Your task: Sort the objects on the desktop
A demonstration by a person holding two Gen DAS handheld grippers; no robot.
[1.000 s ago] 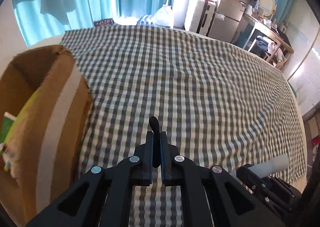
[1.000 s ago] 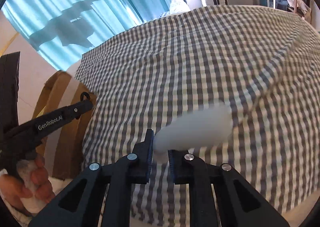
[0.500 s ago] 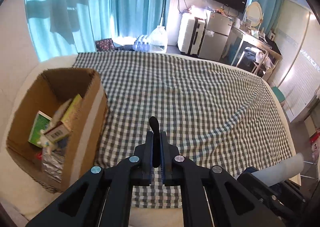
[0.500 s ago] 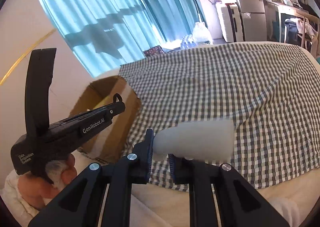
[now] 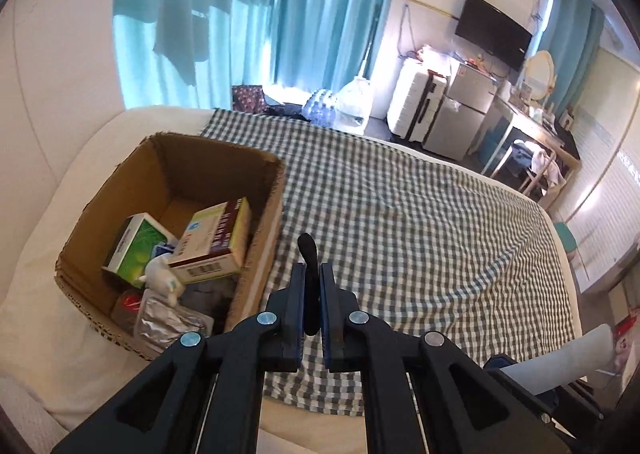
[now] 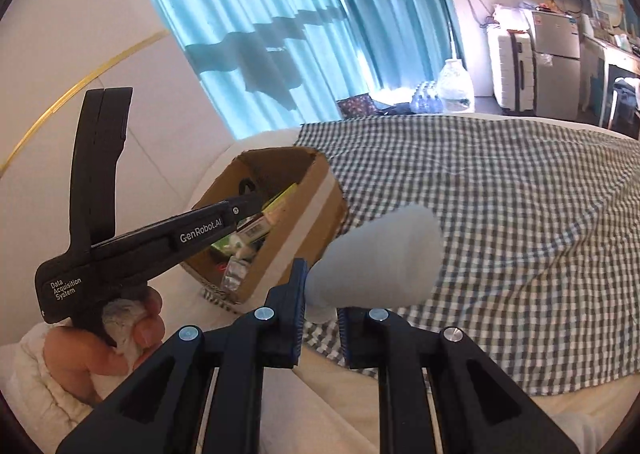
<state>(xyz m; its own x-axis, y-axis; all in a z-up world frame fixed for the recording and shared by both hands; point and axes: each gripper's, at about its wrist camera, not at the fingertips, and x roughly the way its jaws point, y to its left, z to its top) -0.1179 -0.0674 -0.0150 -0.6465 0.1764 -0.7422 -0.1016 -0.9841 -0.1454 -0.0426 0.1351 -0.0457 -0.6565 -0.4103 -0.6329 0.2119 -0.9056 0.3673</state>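
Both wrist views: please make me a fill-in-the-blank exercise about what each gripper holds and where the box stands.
1. The left gripper is shut on a thin ____ object.
2. The right gripper is shut on a ____ bottle.
3. The cardboard box stands at the edge of the ____ cloth.
4. In the left wrist view, the box lies to the ____ of the fingers.

Missing words: black; white; checked; left
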